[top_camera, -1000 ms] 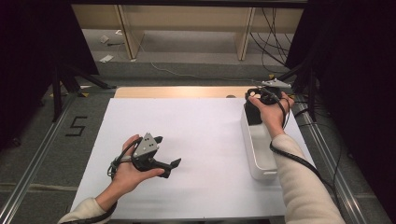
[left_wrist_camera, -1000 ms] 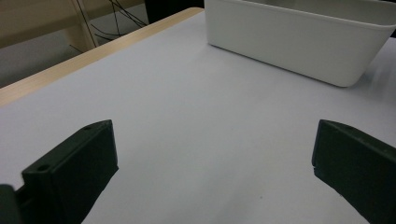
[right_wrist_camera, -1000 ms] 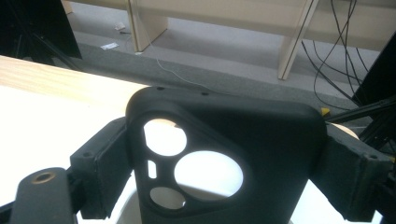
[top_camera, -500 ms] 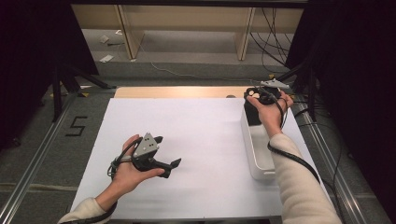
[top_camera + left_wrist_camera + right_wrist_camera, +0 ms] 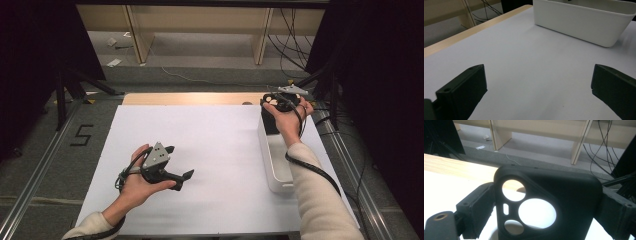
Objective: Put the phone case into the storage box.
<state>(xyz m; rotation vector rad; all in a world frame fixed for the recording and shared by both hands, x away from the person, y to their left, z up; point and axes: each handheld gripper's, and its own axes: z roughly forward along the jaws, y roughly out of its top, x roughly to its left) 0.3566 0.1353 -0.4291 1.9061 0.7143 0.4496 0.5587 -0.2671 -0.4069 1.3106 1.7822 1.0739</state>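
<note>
Your right gripper (image 5: 274, 116) has a black phone case (image 5: 549, 202) standing upright between its jaws, over the far end of the white bin (image 5: 274, 172) at the table's right edge. In the right gripper view the case's camera cutouts face the lens and both jaws flank its side edges; the jaws have just been opening, and you cannot tell from these views whether the pads still press on it or merely stand beside it. Main risk, as a judgement: if the grip lets go while the case hangs above the rim rather than inside the walls, it could clip the bin's edge and tip out onto the white table cover (image 5: 220, 150), or fall past the far wooden edge toward the floor. A soft case can also cling to one pad and swing as the jaws part, landing crooked. How low it sits in the bin is hidden behind your hand. Your left gripper (image 5: 179, 163) rests in your palm, well apart on the near left, jaws spread wide with nothing between them, pointing toward the bin (image 5: 584, 22).
</note>
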